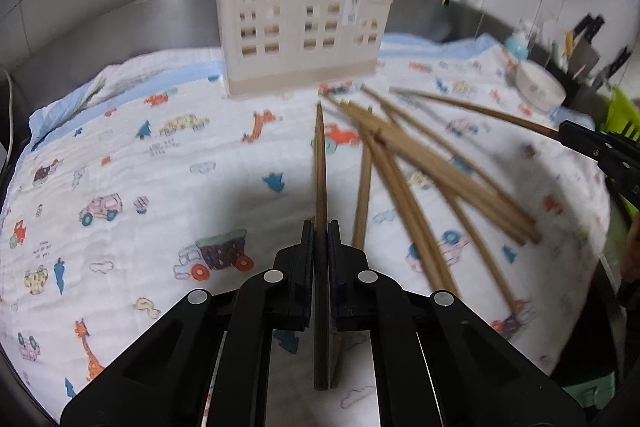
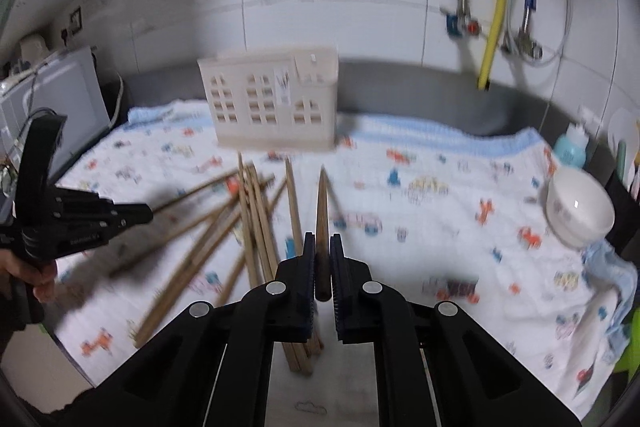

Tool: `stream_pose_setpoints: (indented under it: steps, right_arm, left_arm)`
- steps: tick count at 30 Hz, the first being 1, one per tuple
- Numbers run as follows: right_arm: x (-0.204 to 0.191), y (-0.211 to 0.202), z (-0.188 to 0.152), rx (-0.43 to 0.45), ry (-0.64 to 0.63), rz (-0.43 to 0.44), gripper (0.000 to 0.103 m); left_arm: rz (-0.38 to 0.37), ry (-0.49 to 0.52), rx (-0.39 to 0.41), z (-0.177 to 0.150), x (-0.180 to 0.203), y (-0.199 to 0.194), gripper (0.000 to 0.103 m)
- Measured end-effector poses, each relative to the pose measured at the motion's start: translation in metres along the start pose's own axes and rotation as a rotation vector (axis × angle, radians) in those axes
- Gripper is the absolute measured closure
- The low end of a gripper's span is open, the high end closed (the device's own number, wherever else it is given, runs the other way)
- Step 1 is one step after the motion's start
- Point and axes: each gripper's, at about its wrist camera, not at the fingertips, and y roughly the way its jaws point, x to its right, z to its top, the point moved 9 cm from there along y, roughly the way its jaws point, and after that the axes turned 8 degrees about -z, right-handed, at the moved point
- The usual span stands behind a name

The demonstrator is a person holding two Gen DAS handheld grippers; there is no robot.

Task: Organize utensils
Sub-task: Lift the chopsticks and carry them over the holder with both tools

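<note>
Open cloth [image 2: 420, 227] right of chopstick pile [image 2: 240, 227]; holder [image 2: 272, 99] blocks the back, bowl [image 2: 578, 209] far right.

Both fisheye views look forward and slightly down along their own black claws, from just above the bench covered by a white cloth printed with cartoon vehicles [image 1: 120, 163]. Each faces the white tiled back wall [image 2: 380, 27]. Both share the beige house-shaped plastic holder with window cutouts [image 1: 300, 31] and the scattered wooden chopsticks [image 2: 224, 227]. The left view sits further left, nearer the holder.
</note>
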Motion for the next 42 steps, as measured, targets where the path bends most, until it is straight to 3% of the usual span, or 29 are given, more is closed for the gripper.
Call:
stream_pose_setpoints:
  steps: [11,18,26,33,42]
  right_arm:
    - [-0.009,-0.027,0.082,0.119,-0.045,0.068,0.096]
    - [-0.011,-0.035,0.14,0.166,-0.066,0.105,0.096]
    - [-0.006,-0.049,0.24,0.262,-0.036,0.147,0.096]
    - [-0.009,-0.022,0.305,0.341,-0.006,0.096,0.096]
    - [-0.005,0.04,0.335,0.353,0.053,0.061,0.096]
  left_arm:
    - [-0.049,-0.007,0.183,0.048,0.005,-0.05,0.098]
    - [-0.066,0.024,0.219,0.071,0.008,-0.063,0.098]
    - [-0.063,0.069,0.243,0.111,0.008,-0.076,0.098]
    - [-0.075,0.098,0.271,0.146,0.009,-0.09,0.098]
    - [-0.057,0.171,0.395,0.213,0.018,-0.137,0.098]
